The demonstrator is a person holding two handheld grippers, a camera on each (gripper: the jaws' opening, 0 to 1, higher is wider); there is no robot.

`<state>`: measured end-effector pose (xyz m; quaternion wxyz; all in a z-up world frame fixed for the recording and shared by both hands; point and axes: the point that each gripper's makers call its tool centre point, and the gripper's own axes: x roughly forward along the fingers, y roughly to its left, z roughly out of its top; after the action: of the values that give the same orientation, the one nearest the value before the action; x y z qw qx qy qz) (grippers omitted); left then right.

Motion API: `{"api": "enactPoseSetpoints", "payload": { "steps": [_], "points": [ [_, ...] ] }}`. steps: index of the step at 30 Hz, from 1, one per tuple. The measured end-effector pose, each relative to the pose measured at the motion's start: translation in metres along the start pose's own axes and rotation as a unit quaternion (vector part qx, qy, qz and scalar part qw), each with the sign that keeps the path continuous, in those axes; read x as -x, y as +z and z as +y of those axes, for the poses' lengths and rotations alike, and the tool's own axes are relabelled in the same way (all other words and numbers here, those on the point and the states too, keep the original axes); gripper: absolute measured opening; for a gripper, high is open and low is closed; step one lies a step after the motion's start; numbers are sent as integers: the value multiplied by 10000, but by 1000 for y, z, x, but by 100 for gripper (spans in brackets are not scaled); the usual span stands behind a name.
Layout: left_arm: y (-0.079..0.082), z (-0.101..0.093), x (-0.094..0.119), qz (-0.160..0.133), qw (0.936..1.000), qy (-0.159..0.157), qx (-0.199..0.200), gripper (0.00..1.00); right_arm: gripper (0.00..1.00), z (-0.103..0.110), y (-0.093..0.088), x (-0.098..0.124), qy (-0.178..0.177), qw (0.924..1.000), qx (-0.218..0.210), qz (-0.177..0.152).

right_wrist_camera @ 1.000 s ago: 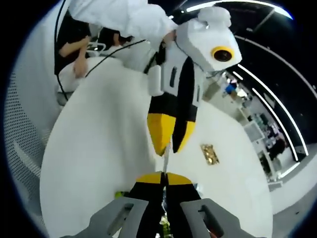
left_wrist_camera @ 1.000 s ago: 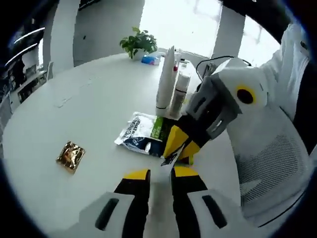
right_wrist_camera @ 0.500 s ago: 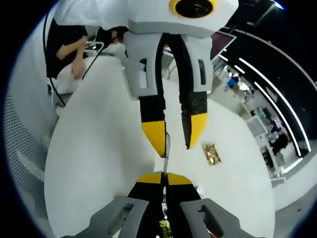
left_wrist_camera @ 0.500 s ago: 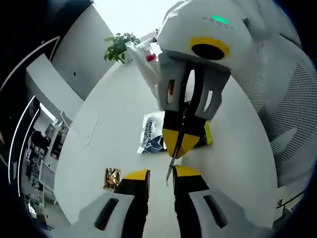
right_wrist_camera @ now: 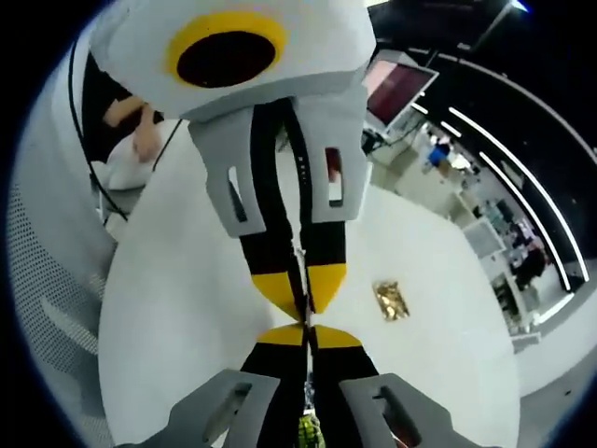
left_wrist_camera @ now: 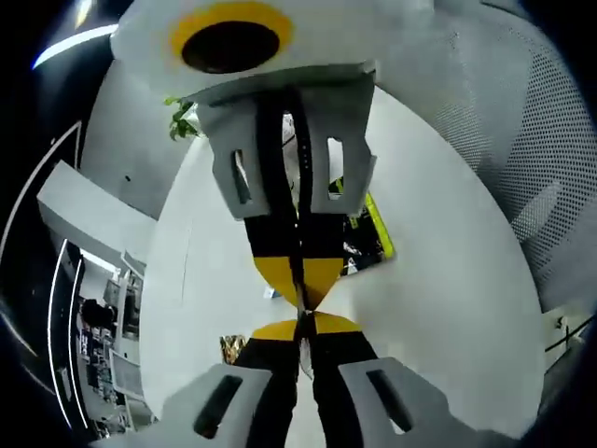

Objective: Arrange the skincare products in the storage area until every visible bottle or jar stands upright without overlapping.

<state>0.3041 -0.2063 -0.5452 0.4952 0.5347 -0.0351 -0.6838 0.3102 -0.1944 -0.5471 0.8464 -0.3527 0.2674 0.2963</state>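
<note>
My left gripper (left_wrist_camera: 298,329) and my right gripper (right_wrist_camera: 305,334) meet tip to tip above the round white table (left_wrist_camera: 438,280). Both sets of jaws are shut on one thin flat sachet (left_wrist_camera: 301,322), seen edge-on as a pale sliver (right_wrist_camera: 305,313). In the left gripper view the right gripper (left_wrist_camera: 298,285) comes down from the top. In the right gripper view the left gripper (right_wrist_camera: 304,301) does the same. Behind them on the table lie green and dark sachet packs (left_wrist_camera: 368,233), and a white tube (left_wrist_camera: 293,154) shows through the jaws.
A small gold packet (right_wrist_camera: 390,299) lies on the table, also seen low left as a gold packet (left_wrist_camera: 233,347). A potted plant (left_wrist_camera: 182,117) stands at the far table edge. A mesh chair (left_wrist_camera: 522,140) is beside the table. A person's hand (right_wrist_camera: 140,140) rests far back.
The two grippers have closed in on each other until their tips touch. The left jaws, open half a second ago, have shut on the sachet held by the right gripper.
</note>
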Motion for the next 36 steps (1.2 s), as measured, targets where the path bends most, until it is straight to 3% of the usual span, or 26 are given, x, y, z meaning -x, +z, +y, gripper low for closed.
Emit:
{"api": "enactPoseSetpoints", "payload": {
  "steps": [6,10,14,18,23,27,30,36],
  "points": [
    [3,0,4,-110,9999,-28,-117,0,0,2,0,2,53,9995,-139,-284],
    [8,1,10,-282,9996,-4,-88,0,0,3,-13,1,30,9999,-73,-89],
    [12,5,18,-727,9968,5,338,0,0,2,-19,4,-45,9997,-167,-166],
    [10,8,24,-957,9942,21,481,0,0,-4,-14,12,-241,9987,-139,-437],
    [19,9,26,-1174,9907,4,686,0,0,-3,-10,15,-220,9979,-51,-611],
    [22,4,25,-1186,9906,-68,673,1,0,1,-11,15,-120,9986,-30,-519],
    [19,3,20,-984,9941,1,452,3,0,3,-13,16,-119,9995,174,-230],
    [17,4,17,-827,9959,131,350,12,0,-7,-10,17,-435,9974,519,227]
  ]
}}
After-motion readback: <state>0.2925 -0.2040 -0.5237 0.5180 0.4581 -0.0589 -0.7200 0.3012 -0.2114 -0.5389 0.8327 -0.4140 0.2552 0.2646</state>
